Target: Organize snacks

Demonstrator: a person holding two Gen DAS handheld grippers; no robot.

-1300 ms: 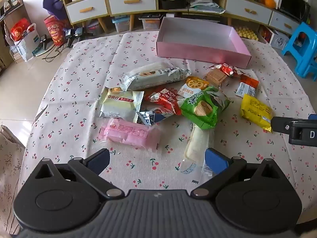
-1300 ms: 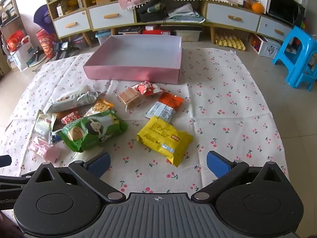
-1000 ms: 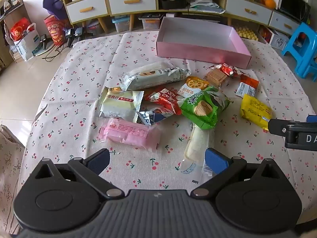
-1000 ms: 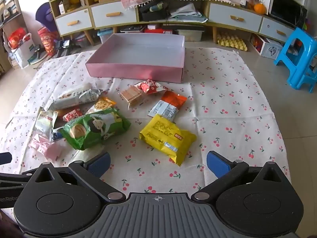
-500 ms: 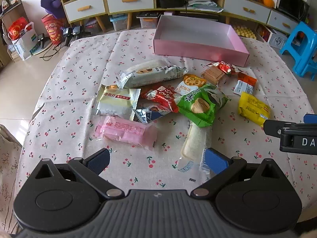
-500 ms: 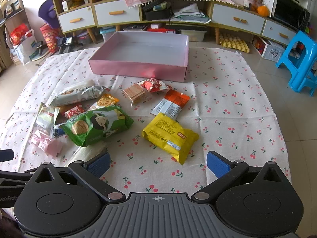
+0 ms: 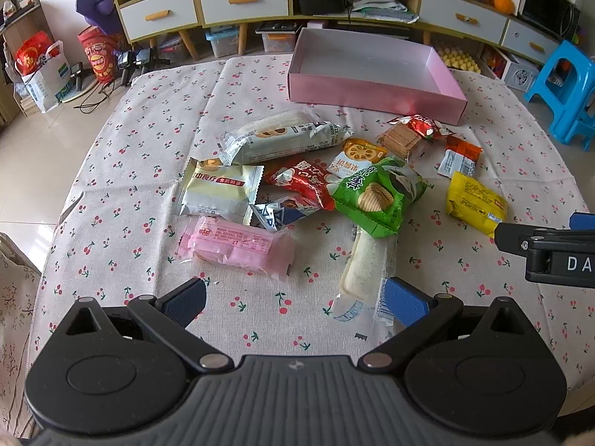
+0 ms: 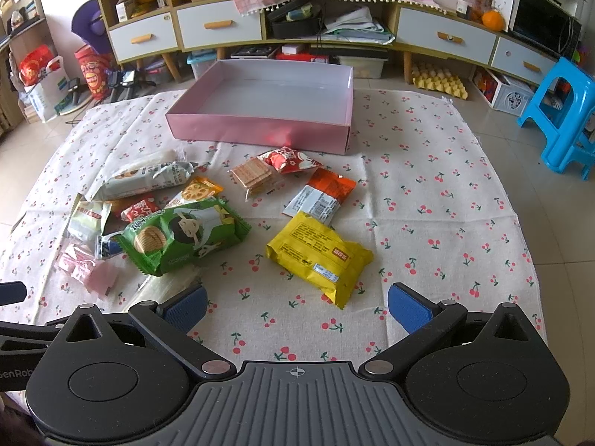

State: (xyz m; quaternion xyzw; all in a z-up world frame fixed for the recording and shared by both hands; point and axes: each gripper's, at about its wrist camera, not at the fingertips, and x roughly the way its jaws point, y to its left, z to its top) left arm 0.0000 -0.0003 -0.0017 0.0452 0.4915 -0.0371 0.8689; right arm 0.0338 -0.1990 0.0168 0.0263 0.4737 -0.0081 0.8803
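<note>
Left wrist view: the left tongs (image 7: 293, 299) are hanging wide apart and empty above the near edge of a counter (image 7: 122, 156) draped in a cherry-print cloth. Snack packets are lying scattered across the middle of it. A pink wafer pack (image 7: 238, 247) is sitting nearest, just ahead of the left pad, and a long clear-wrapped pastry (image 7: 366, 264) is reaching toward the right pad. Behind them, a pale cream packet (image 7: 217, 191), a red packet (image 7: 303, 182) and a green chip bag (image 7: 375, 195) are crowding together, the green bag overlapping the pastry's far end. A long grey biscuit sleeve (image 7: 282, 137) is lying farther back. An open pink box (image 7: 372, 91) is standing empty at the far side. The right tongs (image 7: 550, 251) are poking in from the right edge, near a yellow packet (image 7: 474, 200).

Right wrist view: the right tongs (image 8: 297, 306) are likewise spread wide, gripping nothing, hovering over bare cloth. The yellow packet (image 8: 319, 256) is lying just ahead, between the pads. Beyond it, an orange-and-white sachet (image 8: 323, 195) and a clear wafer stack (image 8: 253, 174) are resting apart from the pink box (image 8: 260, 130). The green chip bag (image 8: 182, 236) is lying to the left, apparently over the pastry, though that part is hard to make out.
</note>
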